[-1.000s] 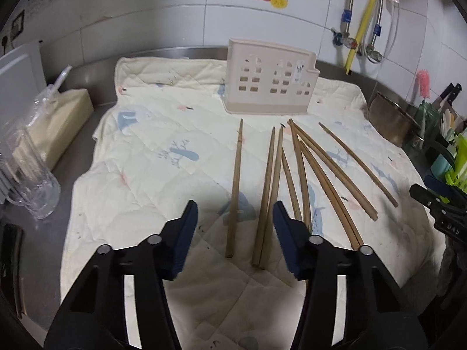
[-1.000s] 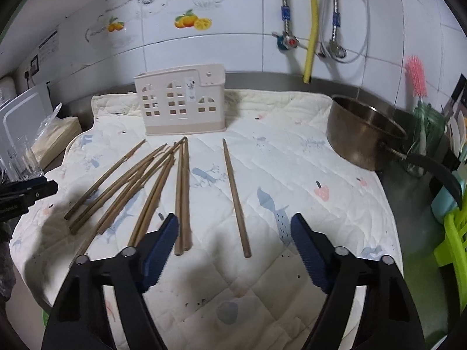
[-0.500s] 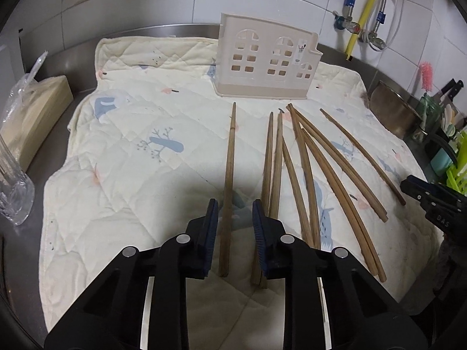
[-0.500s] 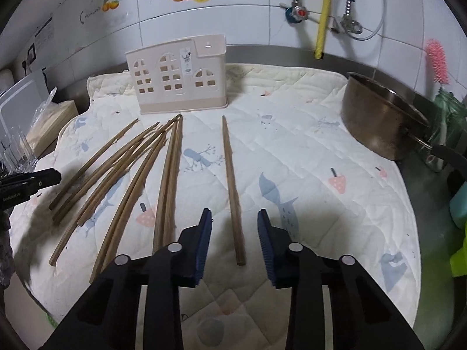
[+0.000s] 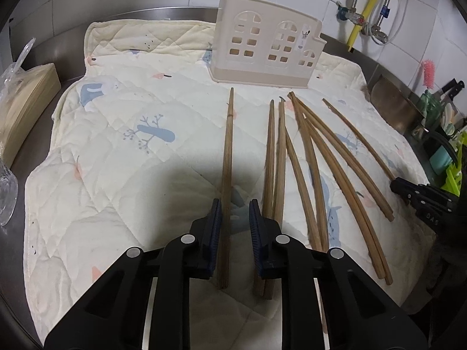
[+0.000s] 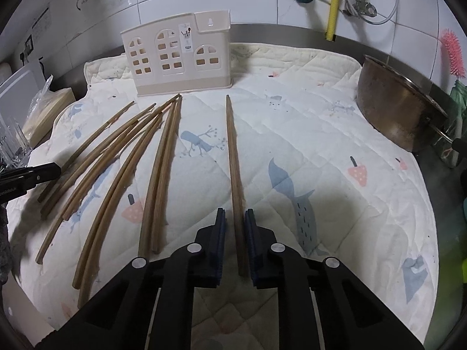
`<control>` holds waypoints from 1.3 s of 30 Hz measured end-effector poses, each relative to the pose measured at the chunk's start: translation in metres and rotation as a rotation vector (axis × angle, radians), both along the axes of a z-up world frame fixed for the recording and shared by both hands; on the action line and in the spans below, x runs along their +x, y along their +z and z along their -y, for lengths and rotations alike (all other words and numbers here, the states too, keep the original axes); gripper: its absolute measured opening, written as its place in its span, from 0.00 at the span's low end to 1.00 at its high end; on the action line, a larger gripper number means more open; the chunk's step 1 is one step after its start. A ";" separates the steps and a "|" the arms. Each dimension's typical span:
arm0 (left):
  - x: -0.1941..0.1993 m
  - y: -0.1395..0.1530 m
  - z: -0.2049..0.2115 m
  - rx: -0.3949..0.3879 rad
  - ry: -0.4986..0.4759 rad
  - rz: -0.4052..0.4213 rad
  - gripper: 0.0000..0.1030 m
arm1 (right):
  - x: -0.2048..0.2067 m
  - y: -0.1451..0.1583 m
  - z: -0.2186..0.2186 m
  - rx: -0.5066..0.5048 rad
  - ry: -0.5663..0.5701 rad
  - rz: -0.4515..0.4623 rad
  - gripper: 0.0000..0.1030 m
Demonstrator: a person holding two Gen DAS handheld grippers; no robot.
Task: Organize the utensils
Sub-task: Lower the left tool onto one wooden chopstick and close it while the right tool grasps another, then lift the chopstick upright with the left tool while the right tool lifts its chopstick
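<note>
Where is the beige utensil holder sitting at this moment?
The utensil holder stands upright at the far edge of the quilted mat, near the tiled wall, just beyond the chopsticks' far tips; in the right wrist view it is upper left of centre.

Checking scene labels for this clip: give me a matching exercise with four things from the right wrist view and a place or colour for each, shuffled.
Things:
A. utensil holder
B. metal pot
C. lone chopstick
D. hose

Descriptions:
1. yellow, hanging down at the back
2. flat on the mat, running between the fingers of the right gripper
3. beige, upright at the mat's far edge
4. brownish, at the mat's right edge

Pairs: A-3, B-4, C-2, D-1
</note>
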State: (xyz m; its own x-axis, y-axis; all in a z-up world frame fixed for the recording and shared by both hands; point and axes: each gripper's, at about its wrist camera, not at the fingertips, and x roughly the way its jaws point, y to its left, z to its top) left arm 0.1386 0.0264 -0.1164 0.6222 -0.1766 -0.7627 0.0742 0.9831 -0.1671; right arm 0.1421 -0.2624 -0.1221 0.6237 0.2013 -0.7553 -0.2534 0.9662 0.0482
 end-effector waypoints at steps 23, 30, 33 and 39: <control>0.001 0.019 -0.001 0.021 0.019 0.031 0.06 | -0.005 0.019 -0.004 -0.016 0.007 0.067 0.07; -0.007 0.056 -0.006 0.016 0.014 0.120 0.06 | -0.009 0.073 -0.010 0.009 0.017 0.206 0.07; -0.007 0.071 -0.009 0.002 0.009 0.148 0.06 | -0.004 0.094 -0.012 0.021 0.030 0.247 0.07; 0.004 0.103 -0.012 0.014 -0.008 0.193 0.05 | 0.024 0.132 -0.021 0.013 0.076 0.287 0.07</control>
